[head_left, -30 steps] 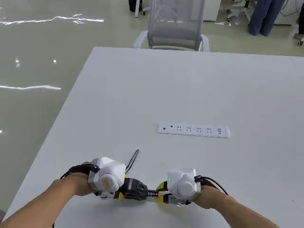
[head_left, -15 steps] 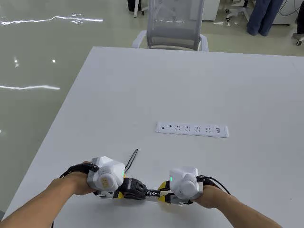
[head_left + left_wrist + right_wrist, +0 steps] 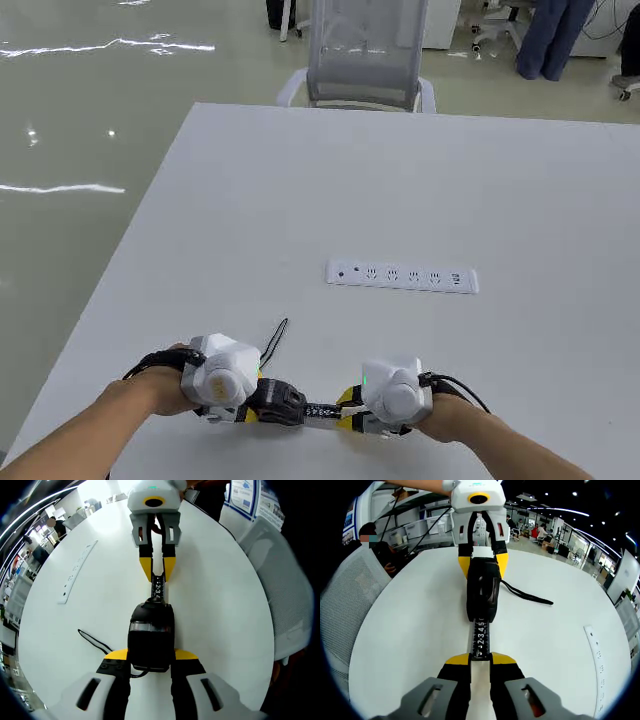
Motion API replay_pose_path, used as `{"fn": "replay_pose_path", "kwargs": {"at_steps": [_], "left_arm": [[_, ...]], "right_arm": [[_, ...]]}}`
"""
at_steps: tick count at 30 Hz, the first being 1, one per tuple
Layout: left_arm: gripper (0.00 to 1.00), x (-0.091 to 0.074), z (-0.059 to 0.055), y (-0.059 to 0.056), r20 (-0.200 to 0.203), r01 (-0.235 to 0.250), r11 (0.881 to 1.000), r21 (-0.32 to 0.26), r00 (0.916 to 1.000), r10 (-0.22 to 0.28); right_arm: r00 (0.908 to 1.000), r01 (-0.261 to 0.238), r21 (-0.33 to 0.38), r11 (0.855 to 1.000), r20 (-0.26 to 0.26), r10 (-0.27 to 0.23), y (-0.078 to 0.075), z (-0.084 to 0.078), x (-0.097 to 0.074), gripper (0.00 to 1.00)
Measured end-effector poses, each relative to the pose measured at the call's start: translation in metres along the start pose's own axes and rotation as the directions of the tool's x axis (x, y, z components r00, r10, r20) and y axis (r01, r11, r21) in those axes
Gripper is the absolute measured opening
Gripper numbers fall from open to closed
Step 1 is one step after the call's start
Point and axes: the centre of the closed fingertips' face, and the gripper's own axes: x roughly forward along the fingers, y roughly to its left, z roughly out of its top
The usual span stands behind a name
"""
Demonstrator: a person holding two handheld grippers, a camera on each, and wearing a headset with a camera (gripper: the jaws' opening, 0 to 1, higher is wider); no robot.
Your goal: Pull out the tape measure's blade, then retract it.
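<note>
Tape measure point(image 3: 277, 400) lies on white table point(image 3: 400, 180), left gripper point(image 3: 152, 655) clamping it, right gripper point(image 3: 480, 658) seemingly gripping blade point(image 3: 480, 632).

Open ahead and to either side across the bare table point(image 3: 230, 220). Crossed midway by a power strip point(image 3: 402, 276); nearer, by a black strap point(image 3: 277, 338). Closed at the far edge by a chair point(image 3: 365, 50).

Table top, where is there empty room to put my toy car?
The white table is bare between the white power strip and the grey mesh chair, and all along its right side. The near edge is crowded: the left gripper clamps the black tape measure, the right gripper pinches its blade, with a black strap beside.
</note>
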Motion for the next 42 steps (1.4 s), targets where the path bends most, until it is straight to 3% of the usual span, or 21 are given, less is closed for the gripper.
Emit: {"fn": "replay_pose_path", "kwargs": {"at_steps": [42], "left_arm": [[0.26, 0.000, 0.001, 0.000, -0.010, 0.004, 1.000, 0.004, 0.9999, -0.004]], "right_arm": [[0.9999, -0.006, 0.018, 1.000, -0.008, 0.006, 0.001, -0.013, -0.013, 0.12]]}}
